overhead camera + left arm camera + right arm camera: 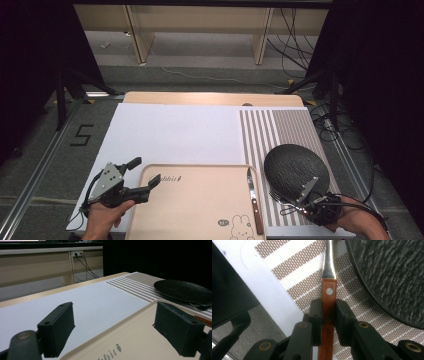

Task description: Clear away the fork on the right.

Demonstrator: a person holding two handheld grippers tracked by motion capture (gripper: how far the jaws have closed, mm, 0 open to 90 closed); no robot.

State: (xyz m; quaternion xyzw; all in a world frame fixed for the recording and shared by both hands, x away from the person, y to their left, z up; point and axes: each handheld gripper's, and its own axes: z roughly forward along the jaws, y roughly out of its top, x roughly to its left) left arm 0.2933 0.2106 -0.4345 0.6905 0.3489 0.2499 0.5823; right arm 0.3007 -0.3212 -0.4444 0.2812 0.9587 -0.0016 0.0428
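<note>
My right gripper (pixel 299 204) (pixel 328 305) is shut on the wooden handle of a fork (pixel 329 293). The fork lies low over the striped placemat (pixel 270 130), its metal end (pixel 275 193) by the near rim of the black textured plate (pixel 295 167) (pixel 392 272). My left gripper (pixel 145 171) (pixel 117 327) stands open over the far left corner of the beige tray (pixel 190 210) (pixel 140 340), nothing between its jaws. A wooden-handled knife (pixel 254 200) lies along the tray's right edge.
A white mat (pixel 175 132) covers the table's left and middle, and the placemat lies to its right. The table's near right edge sits close under my right hand. Cables and dark stands crowd the floor beyond the right side.
</note>
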